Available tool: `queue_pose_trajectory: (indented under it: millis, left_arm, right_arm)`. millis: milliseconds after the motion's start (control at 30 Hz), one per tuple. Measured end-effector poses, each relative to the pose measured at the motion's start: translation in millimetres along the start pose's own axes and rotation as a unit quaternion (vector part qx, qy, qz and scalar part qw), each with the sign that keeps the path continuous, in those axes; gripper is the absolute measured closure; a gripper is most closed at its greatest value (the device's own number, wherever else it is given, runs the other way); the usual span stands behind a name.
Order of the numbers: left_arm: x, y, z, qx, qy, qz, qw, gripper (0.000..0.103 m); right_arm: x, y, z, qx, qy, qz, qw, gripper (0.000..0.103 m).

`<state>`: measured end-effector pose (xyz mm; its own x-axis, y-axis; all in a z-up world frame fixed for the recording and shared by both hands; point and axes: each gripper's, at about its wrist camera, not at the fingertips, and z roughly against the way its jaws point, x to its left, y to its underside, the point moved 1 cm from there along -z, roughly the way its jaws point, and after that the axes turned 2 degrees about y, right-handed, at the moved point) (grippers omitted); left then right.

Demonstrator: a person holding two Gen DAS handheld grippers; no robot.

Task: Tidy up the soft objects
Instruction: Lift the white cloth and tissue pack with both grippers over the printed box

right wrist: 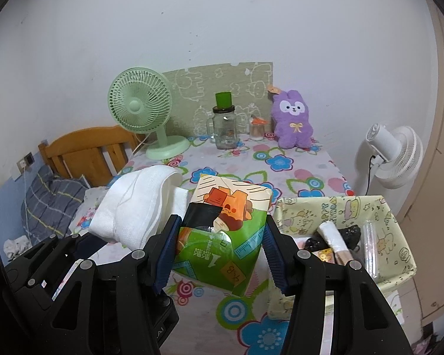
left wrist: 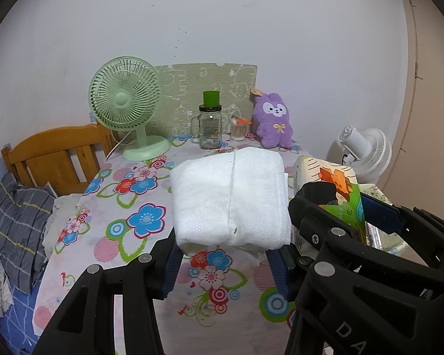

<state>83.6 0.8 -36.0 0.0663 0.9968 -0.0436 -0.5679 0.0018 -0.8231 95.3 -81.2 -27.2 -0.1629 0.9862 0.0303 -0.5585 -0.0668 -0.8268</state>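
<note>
my left gripper (left wrist: 226,261) pinches a folded white towel (left wrist: 229,201); my right gripper (right wrist: 219,254) pinches a tissue pack (right wrist: 225,224), both above the floral bench (left wrist: 127,207).

A plain white wall (left wrist: 222,23) fills the back of the room, marked with a few small dark specks. Against it stands a worktop (right wrist: 307,177) under a flowered cloth, with a pale green panel (left wrist: 207,88) of cartoon outlines propped behind. To the left sits a wooden headboard (left wrist: 59,151) above a bed with a grey plaid pillow (left wrist: 20,222) and blue sheet (left wrist: 20,328). A wall socket (right wrist: 29,157) shows beside the headboard. On the right stands a white floor fan (right wrist: 396,156), and beyond it a beige surface (left wrist: 429,103), perhaps a door. The light is even and soft.
</note>
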Motion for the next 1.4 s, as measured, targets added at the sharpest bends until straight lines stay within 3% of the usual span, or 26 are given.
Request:
queue_pose_trajectory:
  millis: [1400]
  left_arm:
    - [-99.0,-11.0,-40.9,0.009,0.046,-0.025,0.9986,0.048]
  right_arm:
    - [-106.8,-1.9,-4.7,0.003,0.041,-0.014,0.999,0.046]
